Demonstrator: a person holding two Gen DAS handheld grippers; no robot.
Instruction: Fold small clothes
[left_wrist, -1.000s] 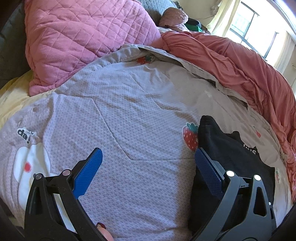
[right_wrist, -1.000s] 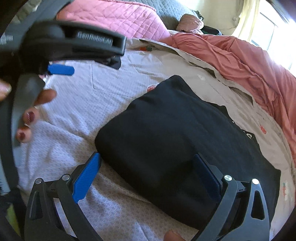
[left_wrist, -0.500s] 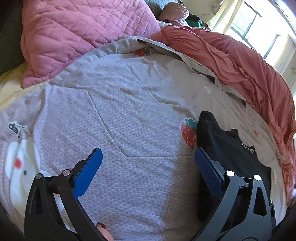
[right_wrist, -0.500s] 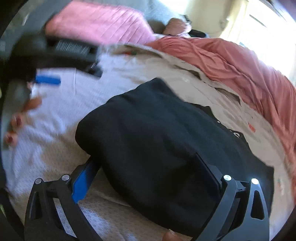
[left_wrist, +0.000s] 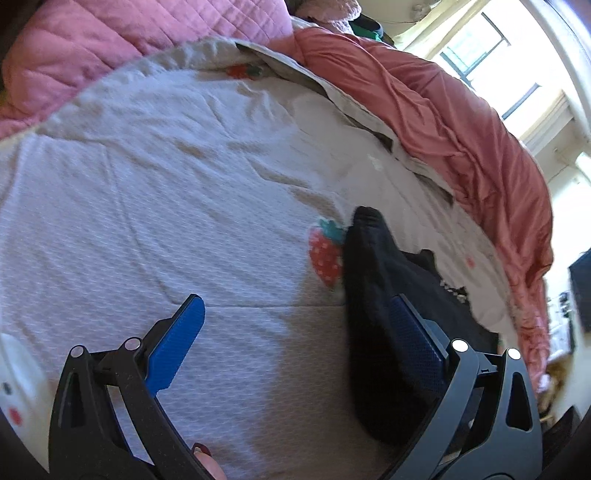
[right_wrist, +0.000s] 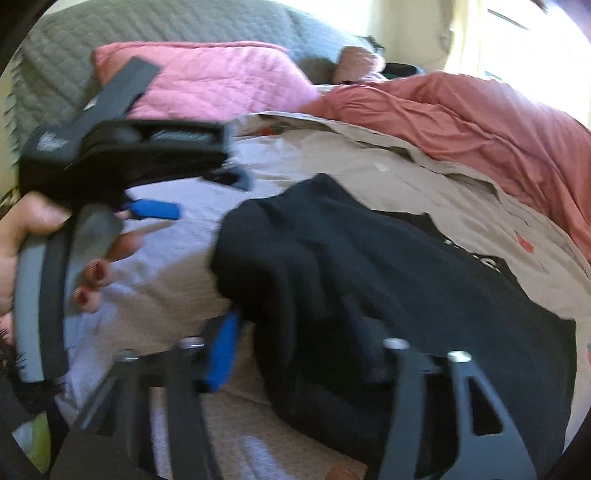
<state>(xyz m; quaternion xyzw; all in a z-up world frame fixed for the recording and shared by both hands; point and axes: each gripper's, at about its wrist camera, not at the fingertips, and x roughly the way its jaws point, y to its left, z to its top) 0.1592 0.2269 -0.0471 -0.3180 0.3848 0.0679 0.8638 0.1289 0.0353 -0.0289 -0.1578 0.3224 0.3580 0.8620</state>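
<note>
A folded black garment (right_wrist: 369, 258) lies on the pale strawberry-print blanket (right_wrist: 332, 162). The jaws of my right gripper (right_wrist: 295, 350) are closing on the garment's near left edge. Cloth is bunched between them, the blue left pad (right_wrist: 221, 354) presses its side, and the right pad is buried in the fabric. My left gripper (left_wrist: 295, 332) stands open just above the blanket, nothing between its fingers. Its right finger (left_wrist: 413, 336) overlaps the black garment (left_wrist: 376, 295) at its left edge. In the right wrist view, a hand (right_wrist: 22, 236) holds the left gripper at the far left.
A pink quilted pillow (left_wrist: 110, 48) lies at the head of the bed before a grey quilted headboard (right_wrist: 147, 29). A bunched salmon duvet (left_wrist: 461, 122) runs along the right side. A strawberry print (left_wrist: 325, 254) sits beside the garment. A bright window (left_wrist: 491, 55) is at the far right.
The right jaws have gone from wide open to closed in on the garment's edge, and the cloth has bunched up. The left gripper has dipped closer to the blanket, still open.
</note>
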